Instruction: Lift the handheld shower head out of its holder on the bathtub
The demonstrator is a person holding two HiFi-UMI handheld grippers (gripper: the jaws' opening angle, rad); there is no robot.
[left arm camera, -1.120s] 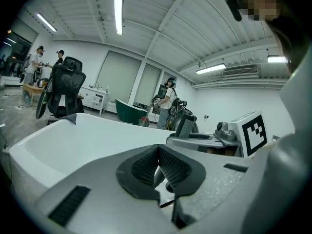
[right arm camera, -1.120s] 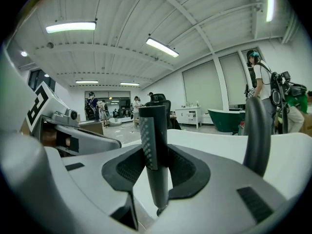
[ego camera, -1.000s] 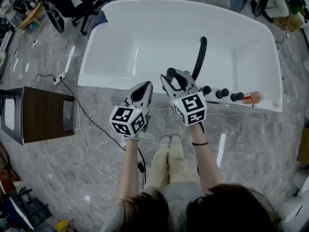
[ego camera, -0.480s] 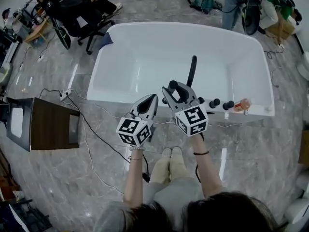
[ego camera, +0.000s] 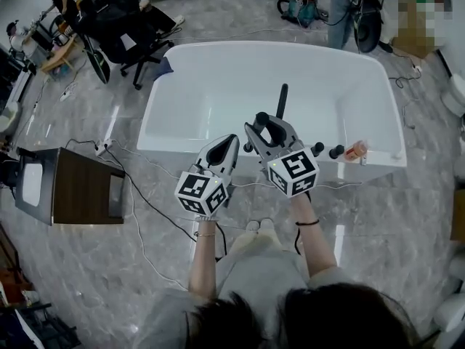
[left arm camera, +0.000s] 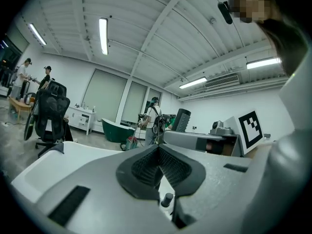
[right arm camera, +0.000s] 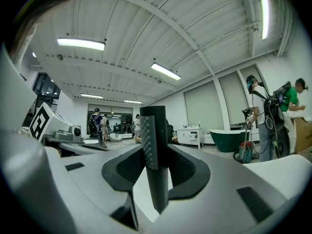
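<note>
The black handheld shower head (ego camera: 281,101) stands upright above the white bathtub's (ego camera: 182,133) near rim, and my right gripper (ego camera: 269,132) is shut on its handle. In the right gripper view the dark wand (right arm camera: 155,145) runs up between the two black pads (right arm camera: 122,168). My left gripper (ego camera: 224,150) hovers just left of it, shut with nothing in it; in its own view the pads (left arm camera: 146,165) meet at the tip. Black tap knobs (ego camera: 317,149) sit on the rim to the right, below the raised head.
An orange bottle (ego camera: 355,150) stands on the tub rim beyond the knobs. A brown cabinet (ego camera: 81,187) is on the floor at the left, with cables (ego camera: 138,198) trailing from it. A black office chair (ego camera: 120,20) stands behind the tub, and people work in the background.
Both grippers have risen, away from the tub rim. The shower head has gone up with the right gripper, and the tap knobs now lie below and right of it.
</note>
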